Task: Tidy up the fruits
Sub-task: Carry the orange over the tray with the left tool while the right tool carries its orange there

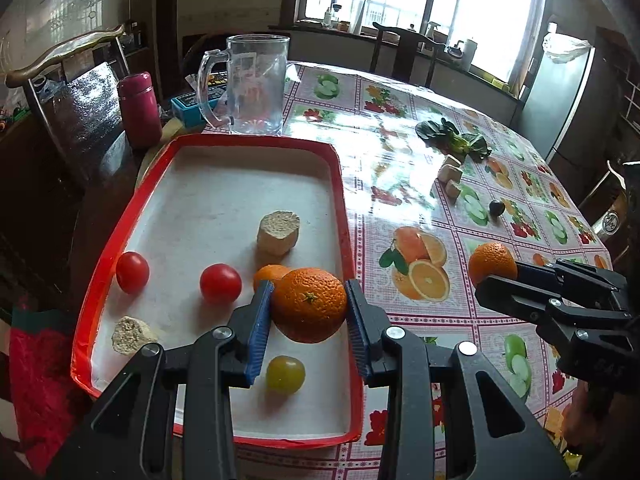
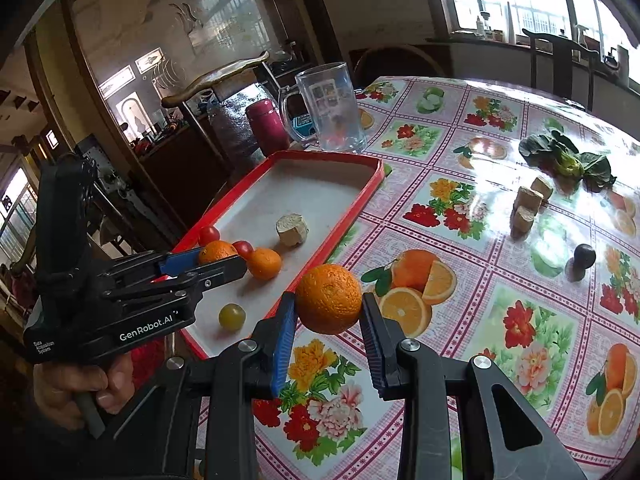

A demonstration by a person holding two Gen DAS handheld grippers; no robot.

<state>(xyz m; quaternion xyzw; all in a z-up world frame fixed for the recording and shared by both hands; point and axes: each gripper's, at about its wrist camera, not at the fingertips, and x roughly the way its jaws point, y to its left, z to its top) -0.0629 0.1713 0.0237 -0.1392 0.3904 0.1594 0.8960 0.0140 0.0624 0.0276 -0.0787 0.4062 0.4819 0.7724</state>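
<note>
**An orange in each gripper, by the red tray**

My left gripper [image 1: 309, 307] slants down over the near end of the red tray [image 1: 208, 142], its blue pads [image 1: 262, 316] pressed on an orange [image 1: 309, 304] whose stem scar faces the camera. My right gripper [image 2: 329, 308] slants down just beside the tray's right rim, above the tablecloth [image 2: 460, 208], jaws narrowed onto a second orange [image 2: 329, 298]; being round, it shows no long axis. In the tray lie a third orange [image 2: 264, 263], two red tomatoes [image 1: 220, 283], and a yellowish one [image 1: 285, 374].
</note>
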